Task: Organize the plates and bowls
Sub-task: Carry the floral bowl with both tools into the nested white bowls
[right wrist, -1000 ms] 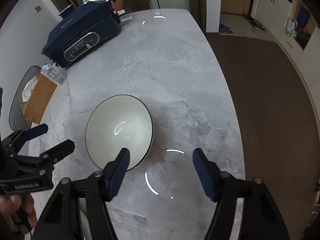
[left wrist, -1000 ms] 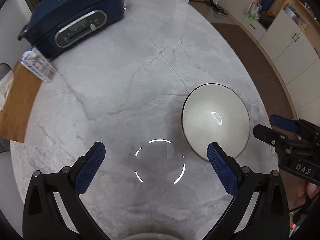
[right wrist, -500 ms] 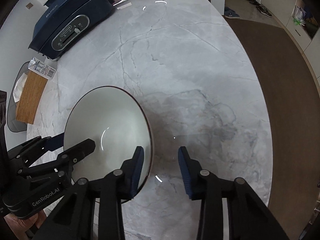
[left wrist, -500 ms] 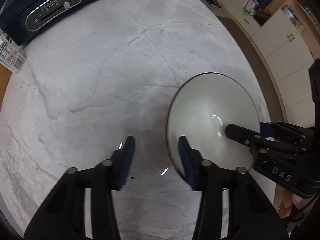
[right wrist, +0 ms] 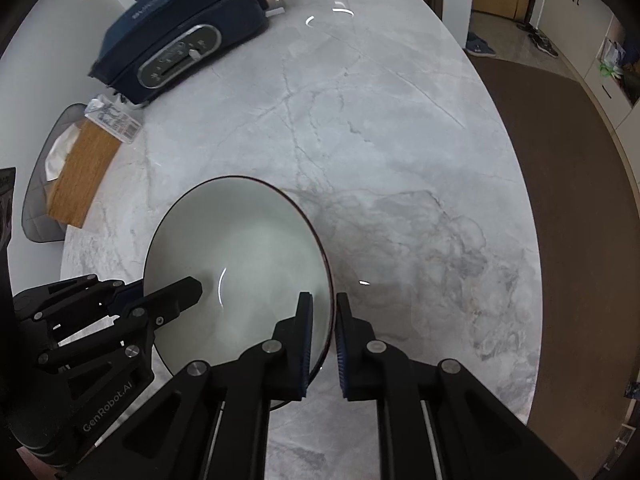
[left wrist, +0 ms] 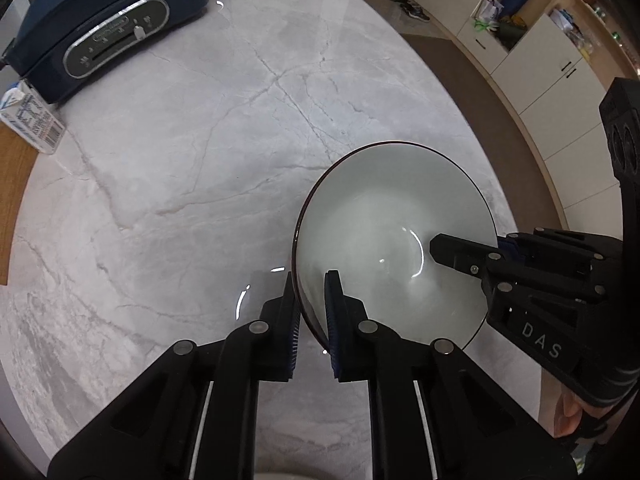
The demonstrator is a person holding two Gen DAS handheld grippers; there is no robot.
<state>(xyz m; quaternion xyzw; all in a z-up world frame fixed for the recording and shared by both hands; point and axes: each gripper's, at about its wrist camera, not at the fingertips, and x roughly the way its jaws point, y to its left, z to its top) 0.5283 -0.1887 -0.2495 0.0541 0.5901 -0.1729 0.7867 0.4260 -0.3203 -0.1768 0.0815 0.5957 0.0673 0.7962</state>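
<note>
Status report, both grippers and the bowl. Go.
Left hand-held gripper shut on bowl rim. Right hand-held gripper shut on opposite rim. Bowl upright on marble table. Nothing in the way nearby.

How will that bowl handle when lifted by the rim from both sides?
The bowl looks glazed and shiny, so probably rigid, fragile and slick against the pads. The left gripper and right gripper pinch opposite rim edges, so it could pivot between them. Wide and deep, likely hefty.
</note>
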